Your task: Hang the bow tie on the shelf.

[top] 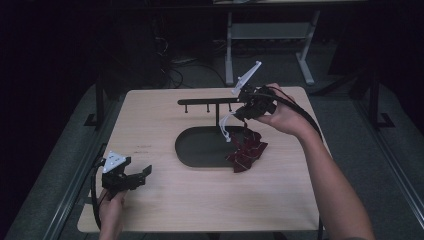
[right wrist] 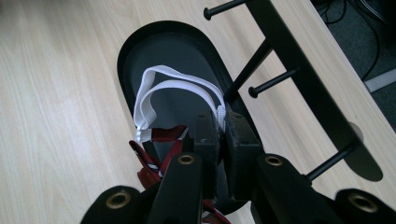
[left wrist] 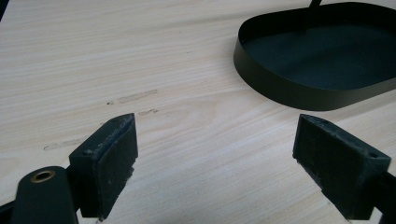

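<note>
Nearest the high camera, the left hand-held gripper (top: pixel 134 176) rested open on the pale wooden table (top: pixel 200 200); the right hand-held gripper (top: pixel 243 111) held a dark red patterned cloth (top: pixel 246 150) over the black oval tray (top: pixel 195 150). Left gripper view: wide jaws, nothing between. Right gripper view: jaws clamped its white elastic loop (right wrist: pixel 175 84), the black peg rail (right wrist: pixel 299 65) just beyond, running crosswise.

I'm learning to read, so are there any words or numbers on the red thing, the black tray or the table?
None: no words, numbers or signs can be read.
The red cloth item, its white strap, the black tray and the wooden table show no writing.
</note>
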### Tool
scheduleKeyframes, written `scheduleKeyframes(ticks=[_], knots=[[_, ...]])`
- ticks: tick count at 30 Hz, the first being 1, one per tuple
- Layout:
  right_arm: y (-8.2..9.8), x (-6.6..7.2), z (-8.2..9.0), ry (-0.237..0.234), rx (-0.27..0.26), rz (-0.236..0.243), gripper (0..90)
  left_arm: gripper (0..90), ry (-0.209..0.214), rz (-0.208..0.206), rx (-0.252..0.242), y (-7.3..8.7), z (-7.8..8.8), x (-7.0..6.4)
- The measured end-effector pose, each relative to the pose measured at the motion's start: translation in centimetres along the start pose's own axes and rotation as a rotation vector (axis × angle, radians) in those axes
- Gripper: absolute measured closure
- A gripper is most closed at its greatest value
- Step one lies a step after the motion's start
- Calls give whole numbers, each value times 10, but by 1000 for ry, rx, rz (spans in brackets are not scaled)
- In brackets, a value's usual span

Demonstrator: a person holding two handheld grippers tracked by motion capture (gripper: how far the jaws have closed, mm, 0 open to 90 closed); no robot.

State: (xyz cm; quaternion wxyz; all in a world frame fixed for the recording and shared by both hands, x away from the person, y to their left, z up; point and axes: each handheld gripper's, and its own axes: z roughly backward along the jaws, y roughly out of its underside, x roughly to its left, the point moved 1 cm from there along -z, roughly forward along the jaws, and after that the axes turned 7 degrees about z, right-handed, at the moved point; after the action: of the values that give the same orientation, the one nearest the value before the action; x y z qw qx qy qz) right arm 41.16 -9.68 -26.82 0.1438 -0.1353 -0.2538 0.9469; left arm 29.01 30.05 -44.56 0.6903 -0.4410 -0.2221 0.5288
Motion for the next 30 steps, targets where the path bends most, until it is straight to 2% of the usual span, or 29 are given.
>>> scheduleKeyframes(ticks=[25, 30], knots=[[-20, -22, -7, -13, 14, -10, 841, 136, 5, -2, 0, 0, 0, 1], [-24, -28, -9, -13, 16, -13, 841, 136, 5, 10, 1, 0, 0, 2]])
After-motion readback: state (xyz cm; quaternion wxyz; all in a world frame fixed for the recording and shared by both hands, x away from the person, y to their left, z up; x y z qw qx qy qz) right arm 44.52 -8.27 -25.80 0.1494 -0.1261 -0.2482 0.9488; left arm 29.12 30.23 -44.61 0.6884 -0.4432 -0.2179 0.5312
